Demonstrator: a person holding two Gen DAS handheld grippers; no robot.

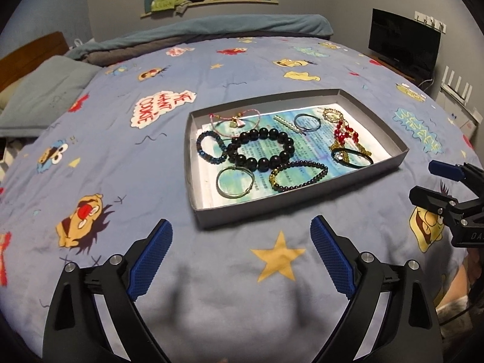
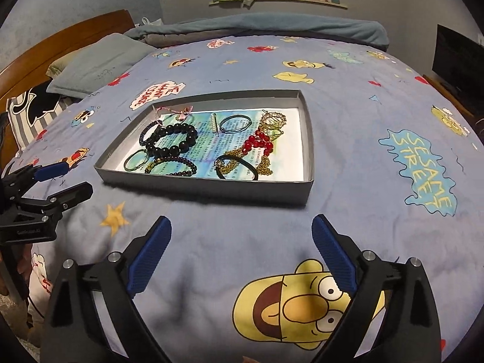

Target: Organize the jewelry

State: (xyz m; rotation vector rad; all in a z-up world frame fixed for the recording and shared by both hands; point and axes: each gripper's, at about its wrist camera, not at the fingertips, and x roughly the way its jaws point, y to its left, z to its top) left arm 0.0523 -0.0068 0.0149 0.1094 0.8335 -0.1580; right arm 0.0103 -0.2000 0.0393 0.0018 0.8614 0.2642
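Bedroom with grey walls. A bed point(image 1: 211, 75) in a blue cartoon-print sheet fills the view; wooden headboard point(image 2: 60, 39) and grey pillow point(image 2: 99, 60) at left, a dark screen point(image 1: 403, 40) at right, a cluttered window ledge point(image 1: 211, 1) behind.

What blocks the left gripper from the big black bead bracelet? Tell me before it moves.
Only the tray's near wall stands between the open left gripper and the black bead bracelet. Going over the wall, nothing visible lies on top of the bracelet; a green ring lies just beside it.
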